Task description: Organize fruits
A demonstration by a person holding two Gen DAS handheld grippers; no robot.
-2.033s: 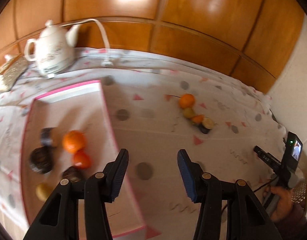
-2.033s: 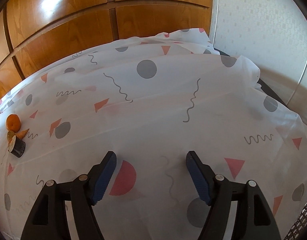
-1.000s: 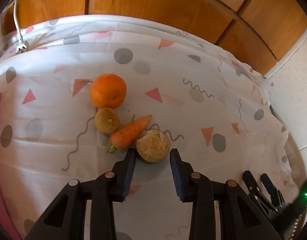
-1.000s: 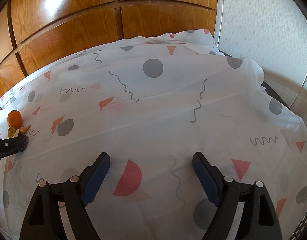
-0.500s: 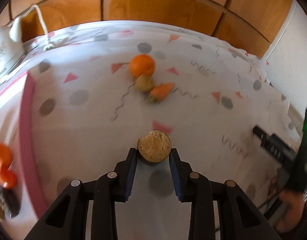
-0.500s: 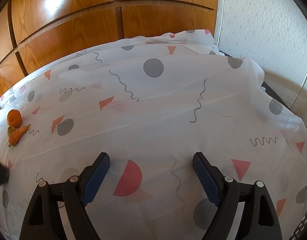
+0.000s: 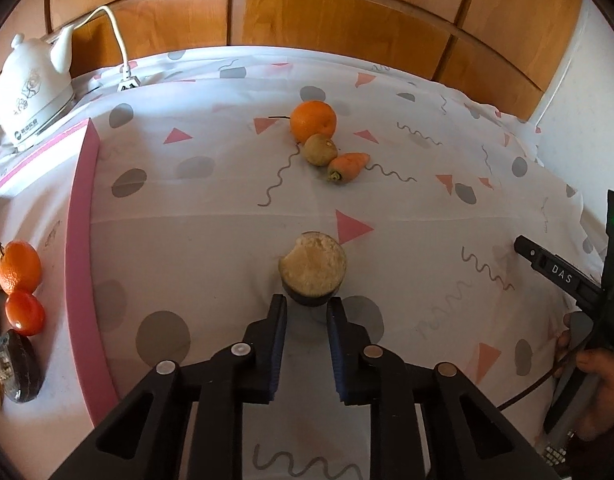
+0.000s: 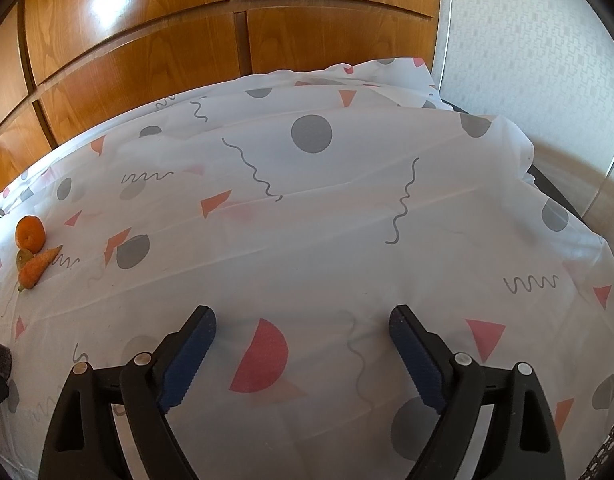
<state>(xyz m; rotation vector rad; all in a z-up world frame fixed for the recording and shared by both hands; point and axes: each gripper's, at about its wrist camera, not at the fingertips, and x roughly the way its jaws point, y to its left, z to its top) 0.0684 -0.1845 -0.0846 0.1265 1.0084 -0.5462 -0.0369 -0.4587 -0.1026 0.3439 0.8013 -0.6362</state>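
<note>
My left gripper [image 7: 306, 312] is shut on a halved dark-skinned fruit [image 7: 312, 267] with pale tan flesh and holds it above the patterned cloth. An orange [image 7: 313, 120], a small yellowish fruit [image 7: 320, 149] and a carrot [image 7: 348, 166] lie together farther back; they also show at the far left of the right wrist view, the orange [image 8: 30, 233] and the carrot [image 8: 37, 267]. A pink-rimmed tray [image 7: 79, 240] at the left holds an orange [image 7: 18, 267], a red fruit [image 7: 25, 313] and dark fruits [image 7: 21, 366]. My right gripper [image 8: 303, 336] is open and empty over the cloth.
A white teapot-shaped kettle [image 7: 29, 90] with a cord stands at the back left. Wooden panels [image 7: 347, 12] run behind the table. The other hand-held gripper [image 7: 567, 280] shows at the right edge of the left wrist view. The cloth's right edge [image 8: 527, 152] drops near the wall.
My left gripper closed on the halved fruit beside the carrot, lifted it and drew back toward the tray side. The right gripper has stayed still and open.
</note>
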